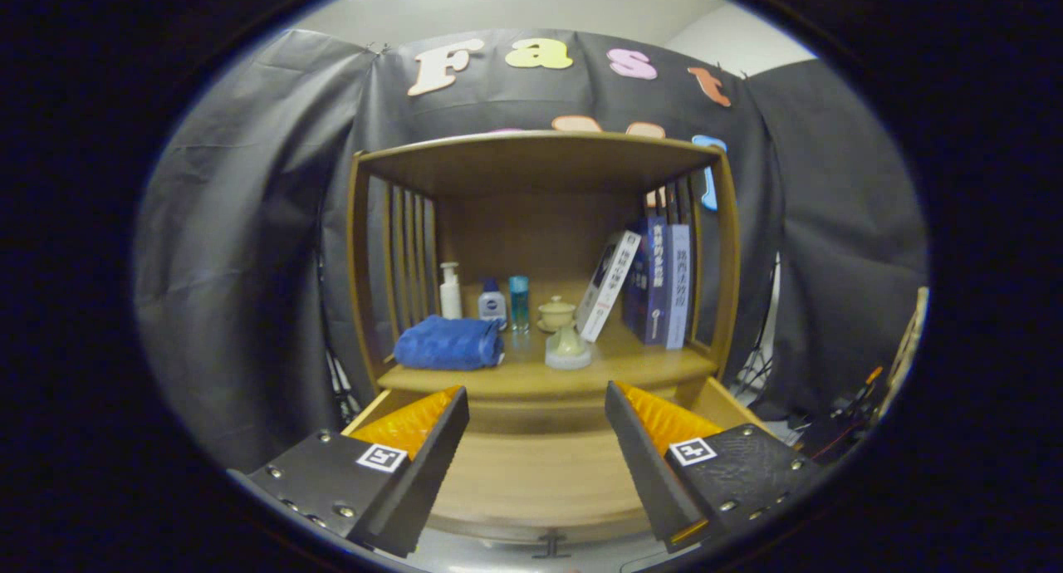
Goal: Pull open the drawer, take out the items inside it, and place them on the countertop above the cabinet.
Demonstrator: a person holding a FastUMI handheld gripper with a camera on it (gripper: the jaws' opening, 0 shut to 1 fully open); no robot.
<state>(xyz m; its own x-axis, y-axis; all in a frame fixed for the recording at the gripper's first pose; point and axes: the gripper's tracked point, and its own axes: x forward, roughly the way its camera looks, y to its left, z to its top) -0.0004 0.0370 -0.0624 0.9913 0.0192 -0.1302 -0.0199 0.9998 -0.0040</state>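
The tongs [536, 407] are standing wide apart, gripping nothing, and are hovering over the pulled-out drawer [531, 477]. Both fingers [415, 465] are pointing forward, with the bare wooden floor of the drawer showing between them. No contents are showing on the visible part of the drawer floor; the parts under the fingers are hidden. A small dark handle [552, 545] is sitting at the drawer's near front edge, below the gap between the fingers.

Just beyond the fingertips, the desk [639, 359] on top of the cabinet is carrying the items. At its front, a folded blue towel [449, 343] is lying on the left side, and a pale ceramic piece [568, 346] is standing near the middle, just beside the towel's right end. Behind these, a white pump bottle [450, 291], a small white bottle with a blue cap [492, 301] and a slim teal bottle [519, 303] are standing in a row. A lidded cream cup [556, 312] is sitting to the right of the bottles. A white book [609, 286] is leaning to the right against upright blue books [662, 279], which are standing against the slatted right wall [692, 199]. A wooden top board [540, 159] is covering the alcove, with the dark booth cloth [249, 249] hanging behind and to both sides.
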